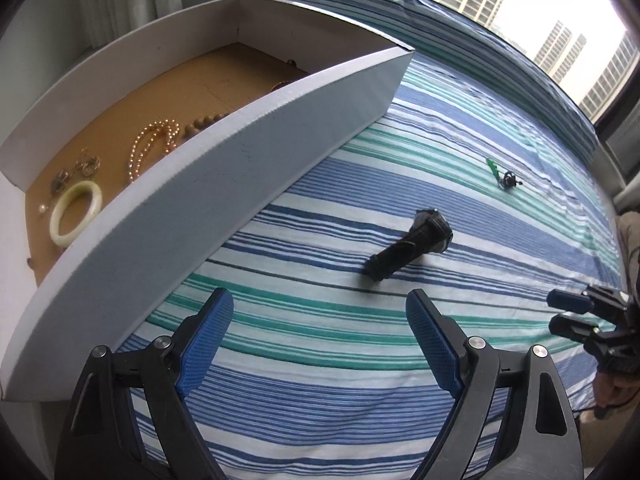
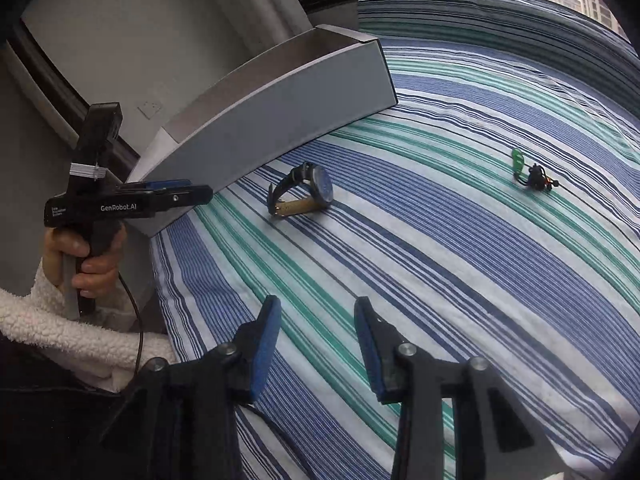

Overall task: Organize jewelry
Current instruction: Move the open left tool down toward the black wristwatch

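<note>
A black wristwatch [image 1: 412, 246] lies on the striped bedspread, just ahead of my open, empty left gripper [image 1: 320, 312]. It also shows in the right wrist view [image 2: 306, 190], far ahead of my open, empty right gripper [image 2: 316, 320]. A small green and black pendant [image 1: 502, 174] lies farther off, also in the right wrist view [image 2: 530, 170]. The white box [image 1: 240, 168] holds a jade bangle [image 1: 76, 214], a pearl necklace [image 1: 154, 142], brown beads [image 1: 204, 122] and small earrings [image 1: 78, 170]. The left gripper shows in the right view [image 2: 200, 192], the right gripper in the left view [image 1: 554, 312].
The box [image 2: 280, 100] stands at the bed's left edge beside a wall and curtain. The blue, green and white bedspread [image 1: 360, 360] stretches to a window with buildings outside. My sleeved hand [image 2: 84, 260] holds the left gripper's handle.
</note>
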The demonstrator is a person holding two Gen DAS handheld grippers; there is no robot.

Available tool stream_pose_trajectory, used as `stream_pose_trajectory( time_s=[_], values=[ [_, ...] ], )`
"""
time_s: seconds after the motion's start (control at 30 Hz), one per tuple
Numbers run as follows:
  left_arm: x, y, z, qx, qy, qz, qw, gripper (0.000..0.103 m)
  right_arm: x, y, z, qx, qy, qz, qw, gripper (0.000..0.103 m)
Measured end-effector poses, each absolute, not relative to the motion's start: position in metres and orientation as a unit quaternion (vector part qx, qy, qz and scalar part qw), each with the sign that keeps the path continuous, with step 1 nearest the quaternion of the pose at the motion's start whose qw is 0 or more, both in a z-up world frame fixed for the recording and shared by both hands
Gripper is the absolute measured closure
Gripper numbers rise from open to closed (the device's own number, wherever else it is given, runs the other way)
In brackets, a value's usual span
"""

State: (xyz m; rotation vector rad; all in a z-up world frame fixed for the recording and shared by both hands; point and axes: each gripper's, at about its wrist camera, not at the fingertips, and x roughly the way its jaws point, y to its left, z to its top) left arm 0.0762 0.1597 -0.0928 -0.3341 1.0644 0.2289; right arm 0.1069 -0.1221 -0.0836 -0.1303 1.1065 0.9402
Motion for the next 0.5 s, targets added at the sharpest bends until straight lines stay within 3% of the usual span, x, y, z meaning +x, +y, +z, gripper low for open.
stream_pose_trajectory(
  time_s=[0.3, 0.5],
  values=[
    [0.076, 0.129, -0.094, -0.129, 0.510, 0.036, 0.850, 0.015, 0.087, -0.154, -0.080, -0.027, 0.491, 0.337, 0.803, 0.064],
    [0.112, 0.112, -0.092, -0.098, 0.446, 0.014, 0.890, 0.014, 0.075, -0.149, -0.074, -0.015, 0.485, 0.338, 0.806, 0.064]
  ],
)
